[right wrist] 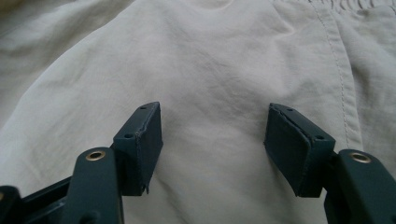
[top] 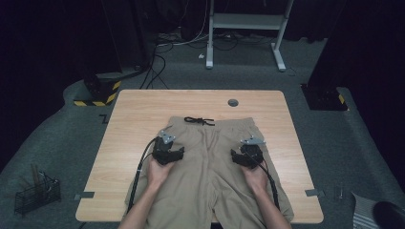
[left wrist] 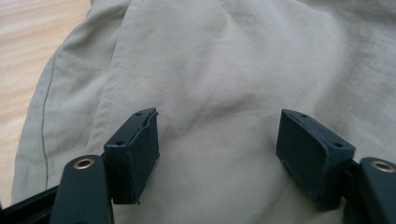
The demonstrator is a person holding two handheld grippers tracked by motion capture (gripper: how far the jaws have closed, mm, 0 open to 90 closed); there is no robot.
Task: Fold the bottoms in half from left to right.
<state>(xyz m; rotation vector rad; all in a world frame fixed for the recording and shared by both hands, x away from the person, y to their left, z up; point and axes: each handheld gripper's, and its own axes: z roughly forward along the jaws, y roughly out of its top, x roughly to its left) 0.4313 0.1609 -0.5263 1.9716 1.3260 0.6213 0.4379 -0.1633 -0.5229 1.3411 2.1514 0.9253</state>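
A pair of tan shorts (top: 210,167) lies flat in the middle of the wooden tabletop (top: 129,124). The waist is at the top, in the middle of the high view, and the two legs run down to the bottom edge. So the long way of the shorts goes from top to bottom of the picture. A black drawstring (top: 199,120) sits in a little knot at the waist. The leg ends hang a bit over the near edge of the tabletop.

The left tool (top: 168,153) is over the left side of the shorts, a little below the waist. Its two jaws are wide apart with nothing between them. In the left gripper view, smooth tan cloth (left wrist: 224,74) lies under the jaws, with a long seam at the left and a strip of wood in the upper left corner.

The right tool (top: 247,156) is over the right side of the shorts, level with the other one. Its jaws are wide apart too and grab nothing. In the right gripper view, the cloth (right wrist: 210,70) has soft wrinkles, and a seam runs down the right side.

Nothing lies on top of the shorts but the tools and hands. A small grey round hole cover (top: 233,102) is in the tabletop above the waist. On the floor at the lower left stands a black wire basket (top: 37,194). A white frame (top: 246,28) stands at the top.
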